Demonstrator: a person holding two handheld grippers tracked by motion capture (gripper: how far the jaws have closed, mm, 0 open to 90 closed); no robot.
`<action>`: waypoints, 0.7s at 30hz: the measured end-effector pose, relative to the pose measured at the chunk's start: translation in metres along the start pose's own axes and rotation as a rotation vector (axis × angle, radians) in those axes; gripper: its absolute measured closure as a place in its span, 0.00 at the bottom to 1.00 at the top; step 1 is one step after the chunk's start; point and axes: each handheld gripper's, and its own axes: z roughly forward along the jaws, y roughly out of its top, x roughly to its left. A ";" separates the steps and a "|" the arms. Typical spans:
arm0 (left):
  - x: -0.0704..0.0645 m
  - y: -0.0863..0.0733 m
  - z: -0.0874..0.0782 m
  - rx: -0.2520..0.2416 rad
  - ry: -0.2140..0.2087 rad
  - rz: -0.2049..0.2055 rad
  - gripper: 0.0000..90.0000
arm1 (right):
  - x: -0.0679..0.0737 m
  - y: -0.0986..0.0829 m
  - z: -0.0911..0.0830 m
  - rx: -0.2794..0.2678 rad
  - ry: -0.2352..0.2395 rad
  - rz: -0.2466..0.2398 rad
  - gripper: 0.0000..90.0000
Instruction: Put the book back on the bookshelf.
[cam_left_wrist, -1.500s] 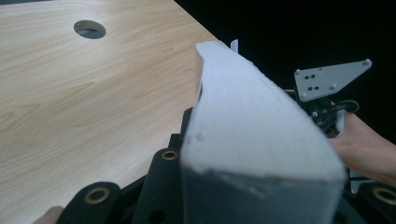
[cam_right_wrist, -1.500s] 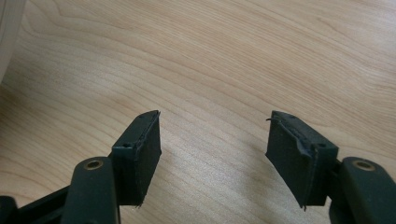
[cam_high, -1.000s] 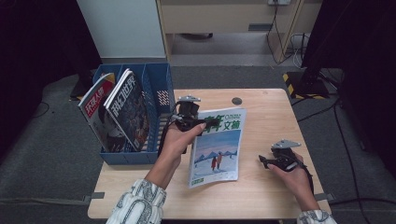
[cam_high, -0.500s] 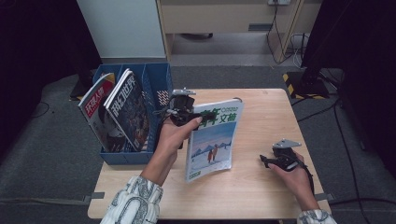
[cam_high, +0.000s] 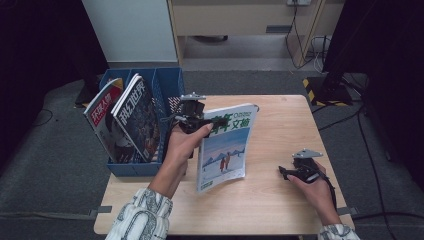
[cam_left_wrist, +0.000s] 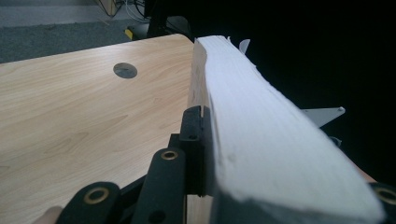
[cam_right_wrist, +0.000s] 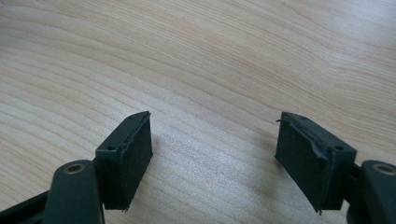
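The magazine with the snowy picture and green letters is the thing being moved. The left gripper has its jaws squeezed tight on the magazine's top edge, near the corner closest to the blue bin. In the left gripper view the thick white page edge sits pressed against the black jaw. The magazine is tipped up, with its bottom edge down by the table and its top lifted. It stands just beside the blue bin, on the side away from the two magazines that already lean inside the bin.

The right gripper rests low over the table, well apart from the blue bin, past the lifted magazine. Its jaws are spread wide and hold nothing, with bare wood between them.

I think the step now is picking the magazine up to put it in the bin. The next move needs a lift high enough to clear the bin's wall, then a slide over to the free slot, keeping the magazine upright so it drops in beside the others.
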 end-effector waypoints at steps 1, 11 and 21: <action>0.000 0.000 0.000 0.001 0.001 0.001 0.81 | 0.000 0.000 0.000 -0.003 0.000 0.006 0.30; 0.001 0.000 -0.005 -0.004 0.013 -0.001 0.81 | -0.002 -0.003 0.002 -0.019 0.003 0.036 0.25; 0.000 0.002 -0.016 -0.014 0.036 0.004 0.81 | -0.003 -0.005 0.004 -0.036 0.012 0.049 0.22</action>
